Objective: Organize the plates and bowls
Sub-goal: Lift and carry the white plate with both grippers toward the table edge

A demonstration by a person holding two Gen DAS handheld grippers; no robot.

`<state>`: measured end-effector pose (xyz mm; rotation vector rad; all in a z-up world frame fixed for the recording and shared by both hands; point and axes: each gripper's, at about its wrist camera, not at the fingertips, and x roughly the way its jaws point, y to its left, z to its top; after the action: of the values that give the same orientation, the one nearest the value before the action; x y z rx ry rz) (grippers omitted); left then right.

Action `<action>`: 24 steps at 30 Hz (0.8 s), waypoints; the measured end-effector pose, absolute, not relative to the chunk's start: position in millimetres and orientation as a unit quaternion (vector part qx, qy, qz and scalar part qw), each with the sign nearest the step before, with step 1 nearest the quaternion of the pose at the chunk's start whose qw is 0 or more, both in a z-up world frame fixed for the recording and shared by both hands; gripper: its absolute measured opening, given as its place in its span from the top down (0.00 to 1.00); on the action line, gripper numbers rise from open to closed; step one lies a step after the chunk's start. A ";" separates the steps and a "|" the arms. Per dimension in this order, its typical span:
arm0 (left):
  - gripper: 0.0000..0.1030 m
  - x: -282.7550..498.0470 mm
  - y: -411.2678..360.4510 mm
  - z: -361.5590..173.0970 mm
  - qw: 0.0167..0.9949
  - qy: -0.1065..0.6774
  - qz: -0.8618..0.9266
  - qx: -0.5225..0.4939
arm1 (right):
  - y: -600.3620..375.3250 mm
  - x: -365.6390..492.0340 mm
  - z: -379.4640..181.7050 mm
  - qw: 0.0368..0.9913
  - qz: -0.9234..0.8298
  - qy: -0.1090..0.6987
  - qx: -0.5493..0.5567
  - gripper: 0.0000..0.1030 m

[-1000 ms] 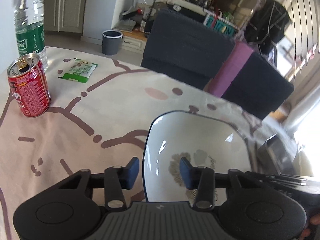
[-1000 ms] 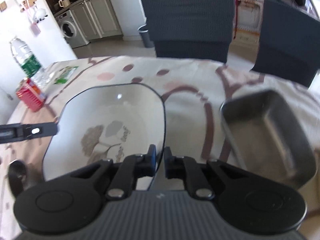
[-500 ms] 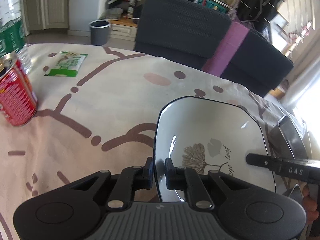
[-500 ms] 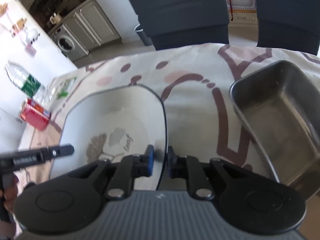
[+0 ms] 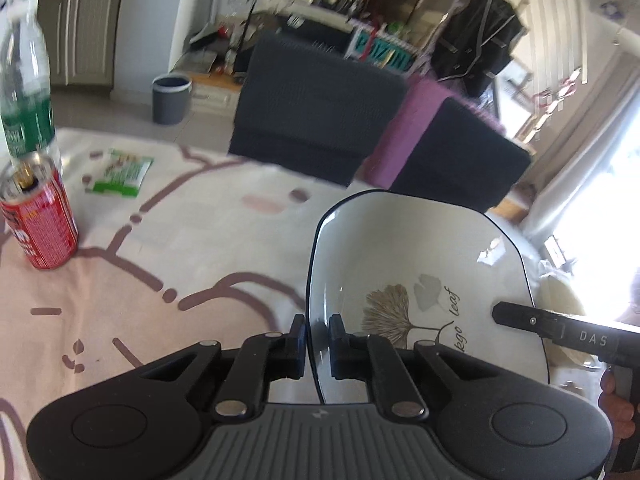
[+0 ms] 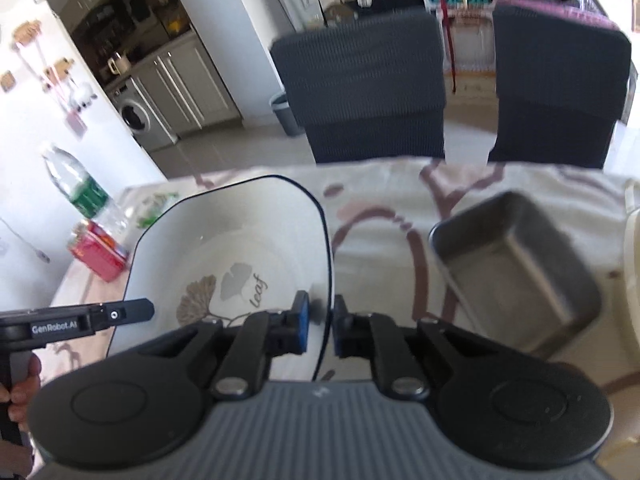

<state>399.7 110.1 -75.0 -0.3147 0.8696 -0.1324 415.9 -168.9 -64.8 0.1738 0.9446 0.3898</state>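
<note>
We see both claws angled downward over the bench [image 5: 168, 240], each gripping the same white plate [image 5: 420, 264] from opposite sides. The left claw [image 5: 318, 344] is clamped on the plate's left rim, its blue-padded jaws pinching the thin dark edge between them. The right claw [image 6: 320, 328] is clamped on the plate's right rim in the same way. In the left wrist view the right claw's black finger reaches in from the right, with fingertips of the person's hand [image 5: 618, 408] wrapped on its handle; in the right wrist view the left claw's finger comes in from the left.

The plate is glossy ceramic, a rounded square with a thin dark border and a ginkgo leaf print with the word "leaf". It is carried between the two claws above the pale pink, brown-patterned cloth on the bench. A rectangular brushed-metal tray [image 6: 516, 264] sits on the cloth to the right. A red drink can [image 5: 38, 220], a clear water bottle [image 5: 26, 92] with a green label and a small green packet [image 5: 120, 174] stand at the far left.

A second ago the left claw stood open around the rim; now it is closed on it, and the plate sits higher in both views.
</note>
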 end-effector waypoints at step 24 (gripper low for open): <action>0.89 227.2 44.1 -87.1 0.839 0.522 -0.085 -0.131 | -242.2 233.3 -71.0 0.842 0.093 0.510 0.153 0.86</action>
<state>227.2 44.1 -87.1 -0.2780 1.1030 -0.1801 233.3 -242.2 -71.0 0.3229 1.0771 0.1961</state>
